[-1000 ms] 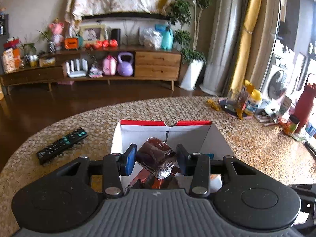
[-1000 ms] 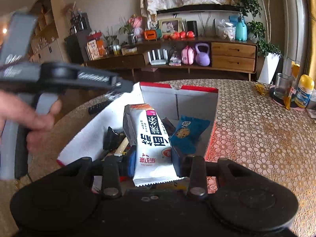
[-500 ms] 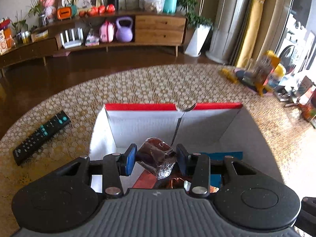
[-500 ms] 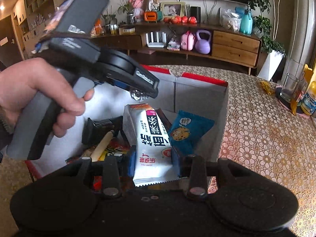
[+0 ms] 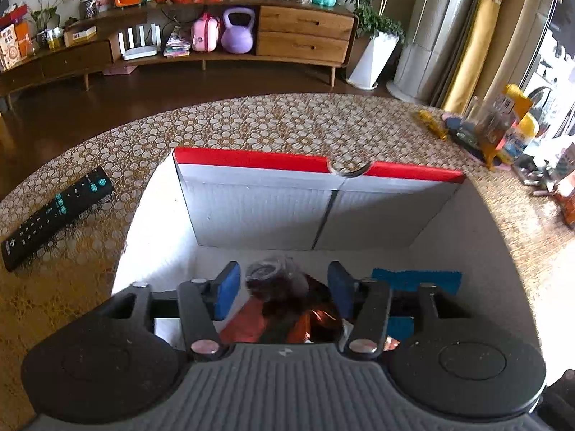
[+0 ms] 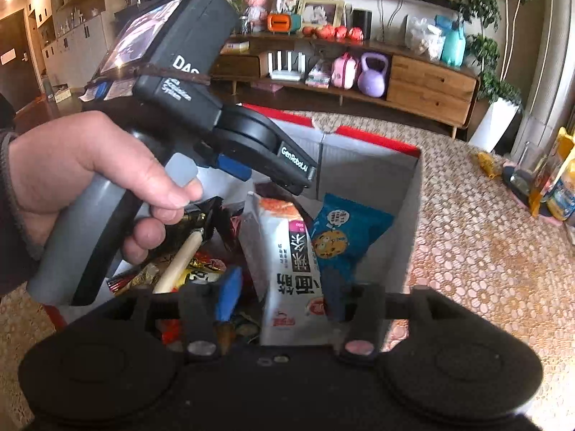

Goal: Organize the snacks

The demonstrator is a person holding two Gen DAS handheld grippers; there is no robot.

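Dark wrapped snack [image 5: 276, 280] lies in the box [image 5: 258, 208], low centre of frame, between the left gripper's [image 5: 284, 289] spread pads, untouched. White packet [image 6: 291, 262] (blue packet [image 6: 345, 237] beside it) leans inside; right gripper [image 6: 280, 296] apart, far pad just beside it. Remote [image 5: 57, 212] left on table.

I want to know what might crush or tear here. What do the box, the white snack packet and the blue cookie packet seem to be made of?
The box looks like corrugated cardboard: matte white inside with fine ribbing, red along the top edge. The white snack packet appears to be thin printed plastic film, slightly glossy, with a crimped end seam. The blue cookie packet looks like similar soft film, creased and puffy.
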